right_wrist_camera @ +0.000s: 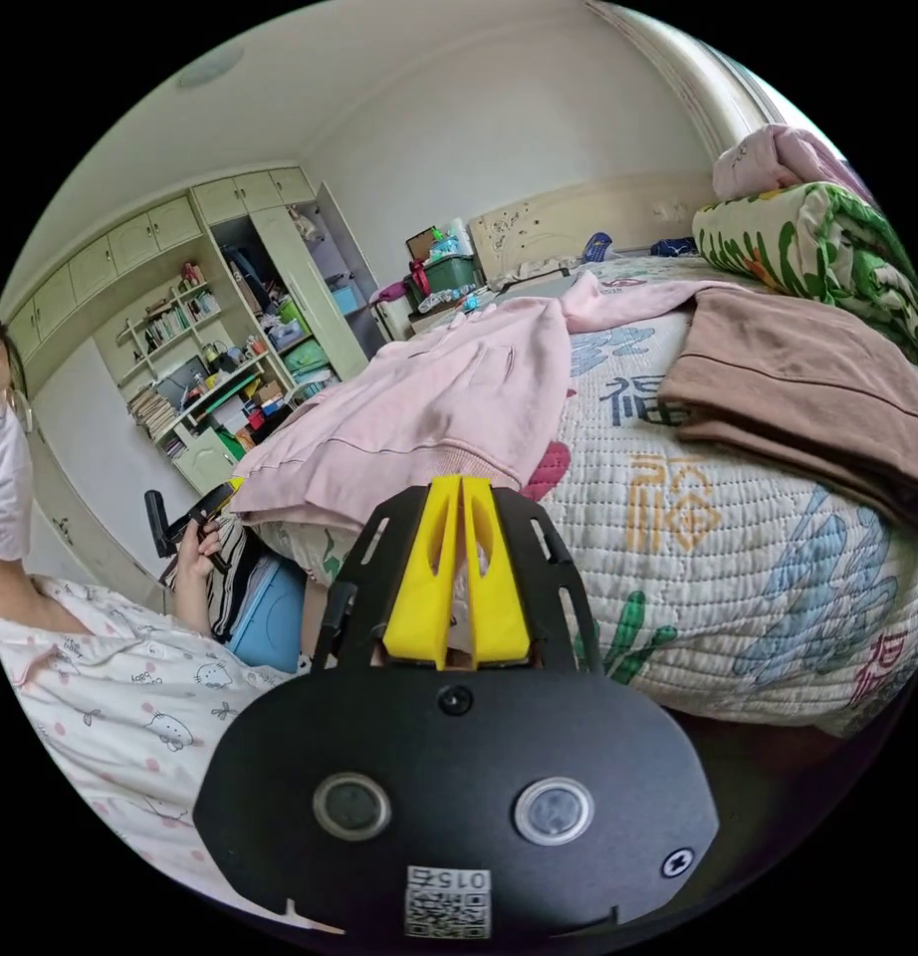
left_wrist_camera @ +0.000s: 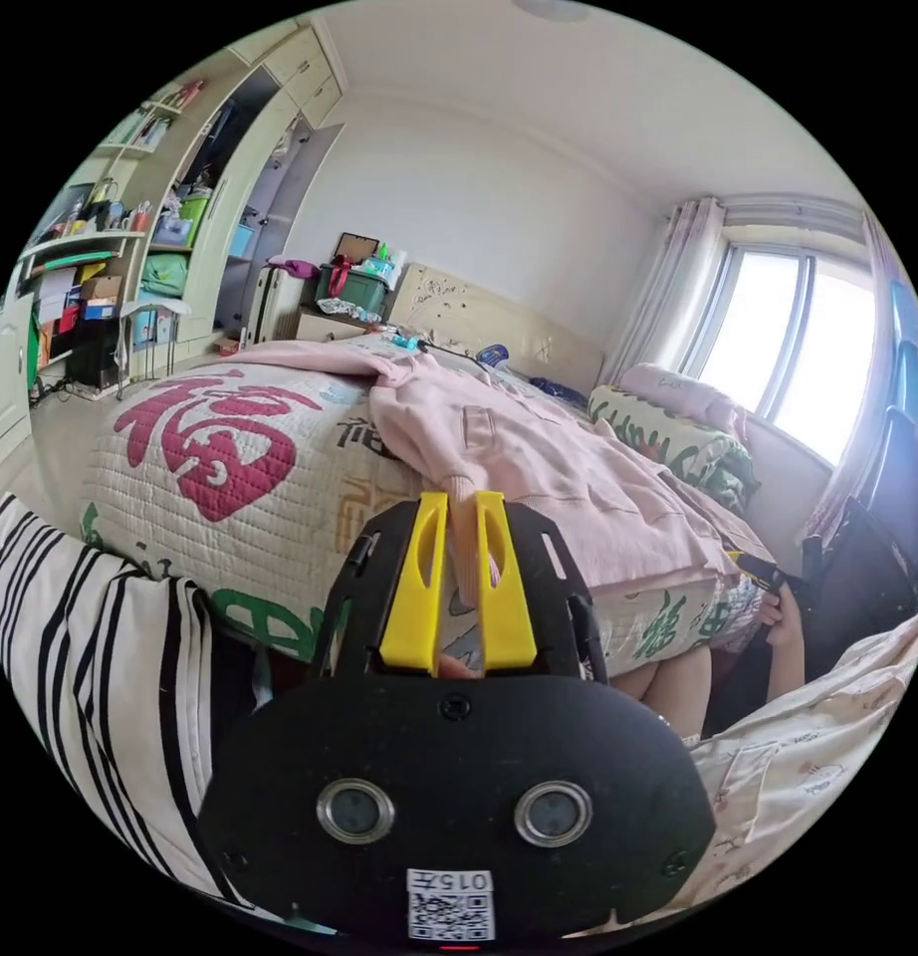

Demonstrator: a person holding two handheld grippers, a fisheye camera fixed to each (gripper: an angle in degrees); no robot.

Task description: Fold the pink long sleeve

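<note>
On the quilted bed the pink long sleeve lies spread out. My left gripper pinches a cuff; my right gripper clamps the hem. Next, I reckon, carry that sleeve across the body.

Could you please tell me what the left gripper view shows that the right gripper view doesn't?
Left gripper view: a bright window with curtains, and the left gripper clamping the cuff of the pink long sleeve. Right gripper view: a folded brown garment, and the right gripper pinching the hem. Both: the pink long sleeve spread on the quilt, plus the shelves.
</note>
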